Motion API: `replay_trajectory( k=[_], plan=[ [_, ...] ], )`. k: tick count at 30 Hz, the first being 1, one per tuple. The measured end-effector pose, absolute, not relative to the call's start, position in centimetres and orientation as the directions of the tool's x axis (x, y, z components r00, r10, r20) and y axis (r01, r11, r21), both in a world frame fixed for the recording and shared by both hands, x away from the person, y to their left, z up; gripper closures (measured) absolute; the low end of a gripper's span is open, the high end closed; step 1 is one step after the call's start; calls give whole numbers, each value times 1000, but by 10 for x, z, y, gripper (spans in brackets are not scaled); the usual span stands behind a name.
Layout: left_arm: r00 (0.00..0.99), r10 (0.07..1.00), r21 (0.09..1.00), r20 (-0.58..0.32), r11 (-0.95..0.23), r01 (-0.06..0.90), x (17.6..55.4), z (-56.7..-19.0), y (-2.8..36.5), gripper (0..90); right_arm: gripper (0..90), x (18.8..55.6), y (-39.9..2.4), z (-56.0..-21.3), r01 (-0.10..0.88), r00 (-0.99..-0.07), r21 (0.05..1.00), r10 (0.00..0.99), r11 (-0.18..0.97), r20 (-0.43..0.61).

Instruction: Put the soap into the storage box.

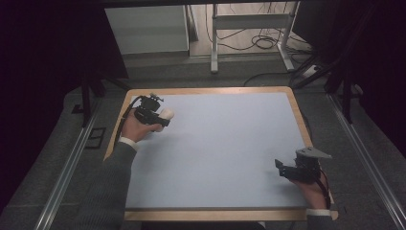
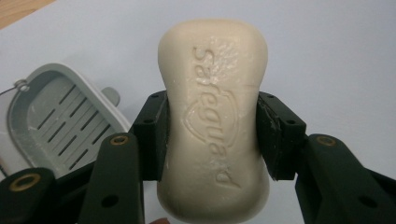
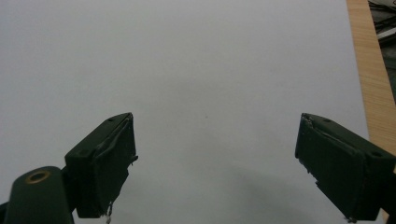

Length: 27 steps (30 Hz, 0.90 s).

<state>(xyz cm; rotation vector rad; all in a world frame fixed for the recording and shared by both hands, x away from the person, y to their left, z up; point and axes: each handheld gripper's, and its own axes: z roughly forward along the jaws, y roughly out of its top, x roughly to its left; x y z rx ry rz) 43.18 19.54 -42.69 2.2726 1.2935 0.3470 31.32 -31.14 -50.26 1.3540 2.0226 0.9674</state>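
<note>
Cream-white soap bar (image 2: 214, 121) is clamped at its waist between the jaws of the left gripper (image 1: 160, 117), its long axis running along them, away from the hand. Grey slotted soap dish (image 2: 60, 120) lies just beside and below it, toward the table's near-left edge, so this hand is the nearer one. Right gripper (image 1: 286, 170) rests well apart, its jaws wide and empty, over the pale blue mat (image 1: 225, 148) on a wooden table (image 1: 299, 117). Dark curtains stand around.

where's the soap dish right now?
In the left gripper view the grey soap dish sits on the table at the left, empty, just beside the left tool, which grips the soap bar.
</note>
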Motion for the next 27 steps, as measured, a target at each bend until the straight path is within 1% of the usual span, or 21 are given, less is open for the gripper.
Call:
replay_trajectory(
  k=[10,15,19,20,24,27],
  plan=[
    [443,896,529,-32,-361,768,442,-433,221,497,122,313,-312,-502,555,-363,795,931,245,-33],
    [408,913,526,-15,-340,780,446,-439,228,496,122,313,-312,-502,557,-364,793,931,246,-33],
    [385,923,525,-19,-319,789,450,-441,234,496,122,313,-311,-503,558,-365,791,930,250,-36],
    [367,930,525,-27,-299,797,453,-443,237,497,122,313,-311,-503,559,-365,791,930,249,-35],
    [327,945,509,-12,-275,815,461,-451,242,496,121,313,-312,-503,559,-364,791,931,247,-34],
    [309,951,493,-25,-258,831,466,-457,245,496,122,313,-312,-503,560,-364,790,931,250,-36]
  ],
)
